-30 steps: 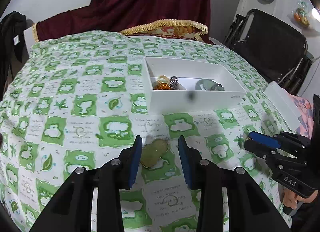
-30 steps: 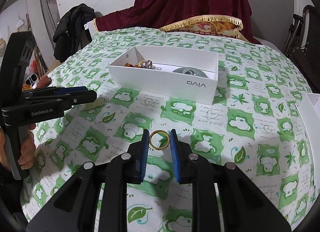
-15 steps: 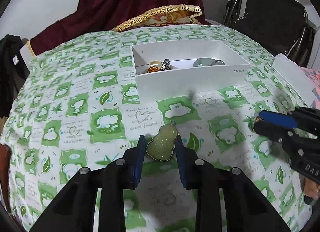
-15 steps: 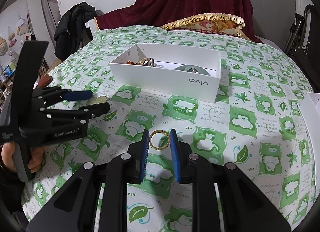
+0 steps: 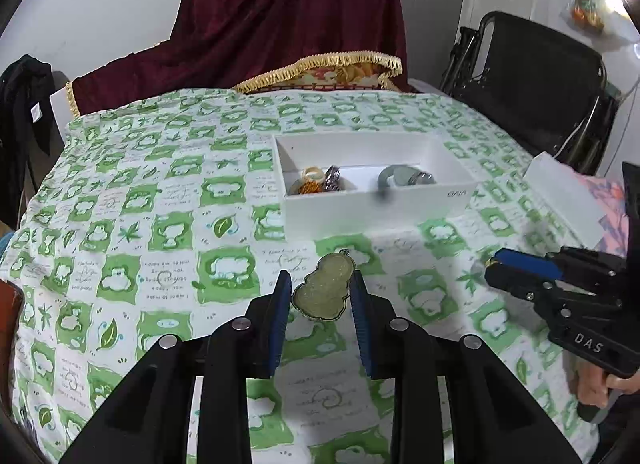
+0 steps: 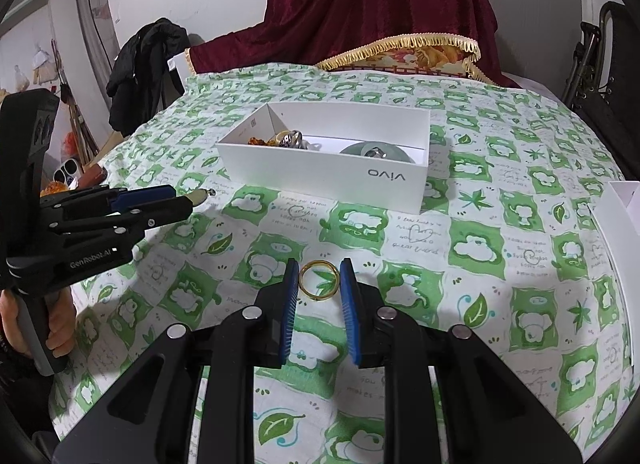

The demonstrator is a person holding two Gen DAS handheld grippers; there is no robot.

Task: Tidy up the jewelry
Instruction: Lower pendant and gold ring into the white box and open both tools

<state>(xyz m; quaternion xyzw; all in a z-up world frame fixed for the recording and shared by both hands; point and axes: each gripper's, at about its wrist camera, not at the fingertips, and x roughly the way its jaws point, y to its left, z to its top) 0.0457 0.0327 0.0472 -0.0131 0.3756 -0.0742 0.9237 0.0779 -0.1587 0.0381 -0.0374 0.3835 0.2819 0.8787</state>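
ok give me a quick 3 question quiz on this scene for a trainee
1. True or false: the left gripper is shut on a pendant.
2. Multiple choice: the gold ring is (a) inside the white box, (b) between the fingers of the right gripper, (c) on a chair.
3. Fill in: the box sits on a green and white ____.

Key
1. True: both pads touch its edges.
2. b: the ring is held above the cloth.
3. Tablecloth.
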